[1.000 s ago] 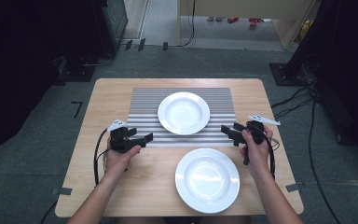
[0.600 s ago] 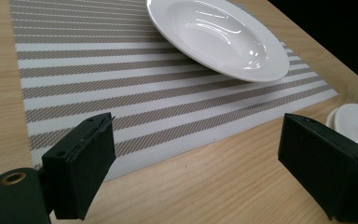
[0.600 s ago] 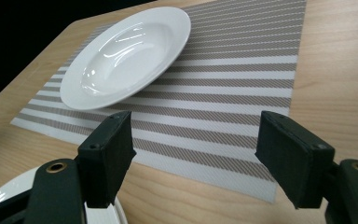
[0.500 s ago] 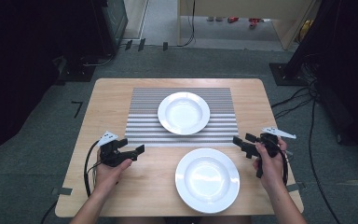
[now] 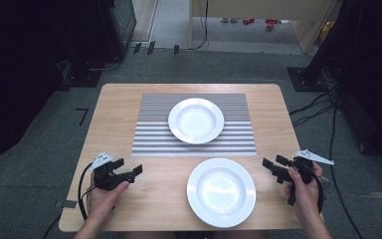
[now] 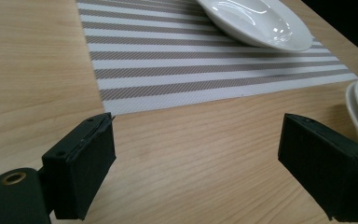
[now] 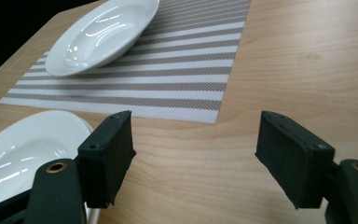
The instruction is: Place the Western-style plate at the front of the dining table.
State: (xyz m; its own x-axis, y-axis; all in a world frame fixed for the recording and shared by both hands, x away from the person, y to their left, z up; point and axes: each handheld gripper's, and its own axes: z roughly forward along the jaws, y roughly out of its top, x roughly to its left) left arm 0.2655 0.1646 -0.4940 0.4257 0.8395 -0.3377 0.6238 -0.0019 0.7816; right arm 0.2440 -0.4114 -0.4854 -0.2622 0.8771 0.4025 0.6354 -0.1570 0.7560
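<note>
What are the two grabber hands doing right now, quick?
Left gripper: open, holding nothing, above the table.
Right gripper: open, holding nothing, beside the near plate.

bright overhead light | glare on plates [image 5: 196,120] | dark surroundings | sharp focus

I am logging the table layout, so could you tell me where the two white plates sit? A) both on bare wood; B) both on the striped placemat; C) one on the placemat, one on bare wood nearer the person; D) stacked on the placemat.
C: one white plate rests on the striped placemat, while the other plate lies on the bare wooden table nearer the person.
</note>
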